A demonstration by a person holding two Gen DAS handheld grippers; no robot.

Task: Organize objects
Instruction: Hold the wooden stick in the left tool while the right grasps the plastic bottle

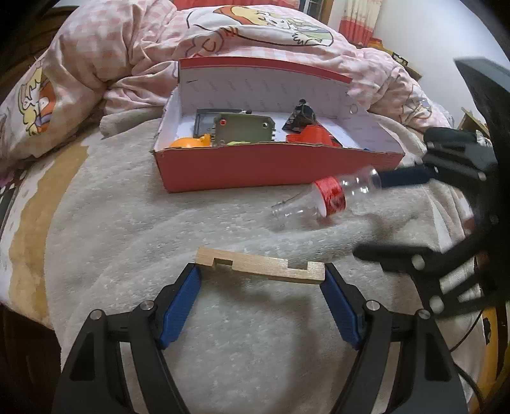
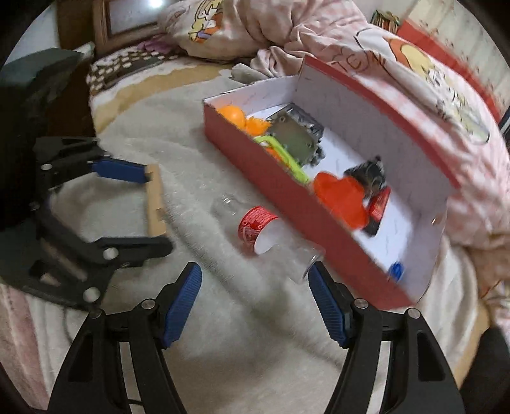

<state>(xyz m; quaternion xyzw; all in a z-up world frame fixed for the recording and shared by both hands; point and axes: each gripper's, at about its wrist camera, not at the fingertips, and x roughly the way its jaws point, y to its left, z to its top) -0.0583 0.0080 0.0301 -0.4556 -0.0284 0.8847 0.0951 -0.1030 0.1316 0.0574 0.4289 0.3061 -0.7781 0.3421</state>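
A notched wooden block point(image 1: 259, 265) lies on the grey blanket, its two ends touching the blue pads of my left gripper point(image 1: 259, 274), whose jaws stand wide. In the right wrist view the block point(image 2: 155, 197) shows at the left gripper's point(image 2: 149, 207) tips. A clear plastic bottle with a red label point(image 1: 328, 197) lies on its side in front of the red box point(image 1: 255, 168). My right gripper point(image 2: 255, 277) is open, its right pad touching the bottle's point(image 2: 274, 235) base. The box point(image 2: 287, 197) holds several objects, among them orange pieces and a grey-green device.
A pink checked quilt point(image 1: 127, 47) is heaped behind the box. The box lid point(image 1: 264, 82) stands up at the back. A brown strip of bedding point(image 1: 35, 207) runs along the left. A wooden headboard point(image 2: 127, 19) is at the far end.
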